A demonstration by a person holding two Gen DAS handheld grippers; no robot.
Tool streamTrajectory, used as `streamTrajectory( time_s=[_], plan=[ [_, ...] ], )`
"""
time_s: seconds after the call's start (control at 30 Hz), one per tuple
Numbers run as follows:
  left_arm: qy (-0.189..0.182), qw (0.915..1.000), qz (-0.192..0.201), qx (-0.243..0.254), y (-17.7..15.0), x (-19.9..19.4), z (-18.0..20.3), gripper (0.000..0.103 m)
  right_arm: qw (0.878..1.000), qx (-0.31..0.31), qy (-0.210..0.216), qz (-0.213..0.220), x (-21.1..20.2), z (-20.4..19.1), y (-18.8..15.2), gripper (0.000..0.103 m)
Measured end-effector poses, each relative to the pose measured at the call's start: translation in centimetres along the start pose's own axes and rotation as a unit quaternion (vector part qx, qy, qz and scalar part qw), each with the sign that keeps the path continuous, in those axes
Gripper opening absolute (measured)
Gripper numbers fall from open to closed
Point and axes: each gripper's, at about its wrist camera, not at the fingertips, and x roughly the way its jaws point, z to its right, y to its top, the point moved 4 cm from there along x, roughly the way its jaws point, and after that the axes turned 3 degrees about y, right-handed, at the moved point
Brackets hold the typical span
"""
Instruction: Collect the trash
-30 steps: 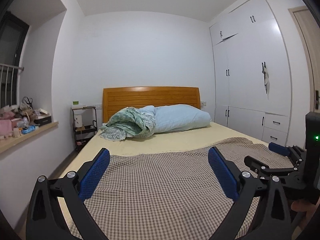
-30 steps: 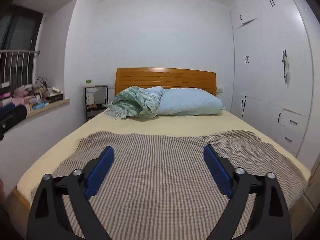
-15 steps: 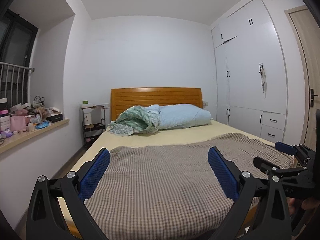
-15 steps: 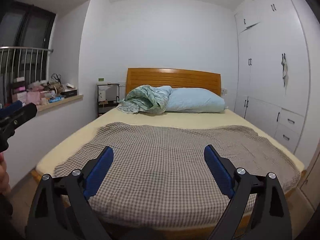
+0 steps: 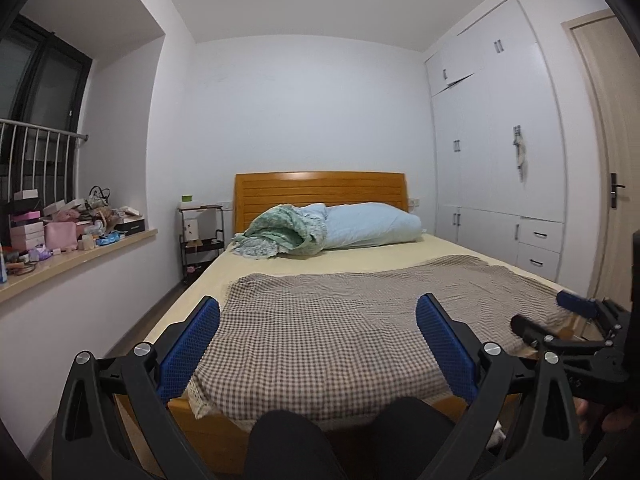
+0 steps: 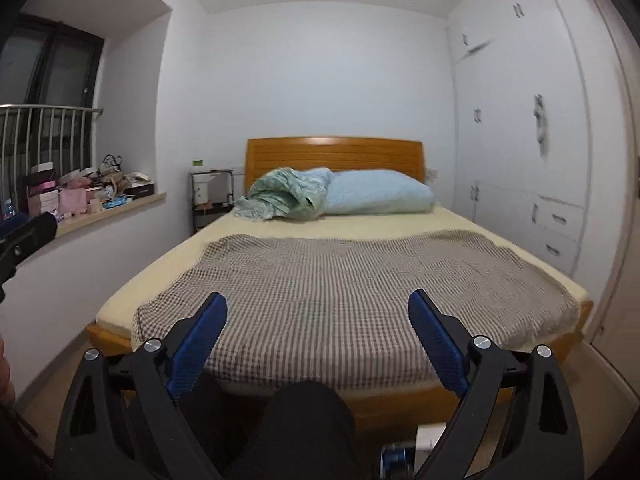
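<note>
No piece of trash is clearly in view on the bed. My left gripper [image 5: 318, 312] is open and empty, held at the foot of the bed [image 5: 256, 432] over the checked blanket [image 5: 320, 320]. My right gripper [image 6: 318, 308] is open and empty too, facing the same blanket [image 6: 320, 292]. The right gripper also shows at the right edge of the left wrist view [image 5: 576, 320]. A white and blue object [image 6: 400, 452] lies on the floor at the bed's foot, mostly hidden. The person's dark knees [image 6: 304, 428] fill the bottom of both views.
A cluttered window ledge [image 5: 60, 236] with boxes and bags runs along the left wall. A black bedside rack [image 5: 200, 236] stands beside the headboard. A green quilt [image 5: 284, 232] and blue pillow [image 5: 372, 224] lie at the bed's head. White wardrobes [image 5: 500, 160] line the right wall.
Both grippers have pulled back from the bed and risen. The bed's foot, the floor and the person's knees have come into view. Both jaws stay open.
</note>
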Motion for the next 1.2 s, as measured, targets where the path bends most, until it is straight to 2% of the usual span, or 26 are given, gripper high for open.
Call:
streamTrajectory(
  time_s=[0.23,0.5,0.67,1.0,1.2],
  plan=[
    [0.001,0.9998,0.021,-0.006,-1.5,-7.2,-0.2,0.095,1.000,-0.026,0.000,-0.017,-4.4,-1.1,-2.4,0.088],
    [0.017,0.9995,0.027,-0.006,-2.6,-10.5,-0.5,0.095,0.999,-0.042,0.013,-0.005,-6.1,-2.5,-3.2,0.088],
    [0.021,0.9993,0.029,-0.007,-2.1,-9.9,-0.6,0.095,0.998,-0.059,0.007,0.008,-6.5,-3.2,-3.6,0.088],
    [0.028,0.9993,0.020,-0.011,-2.1,-9.3,-1.0,0.095,1.000,-0.021,-0.010,0.015,-7.0,-1.6,-3.4,0.088],
    [0.027,0.9994,0.018,-0.009,-2.0,-9.2,-0.9,0.095,1.000,-0.023,-0.006,0.015,-7.3,-1.7,-3.5,0.088]
  ],
)
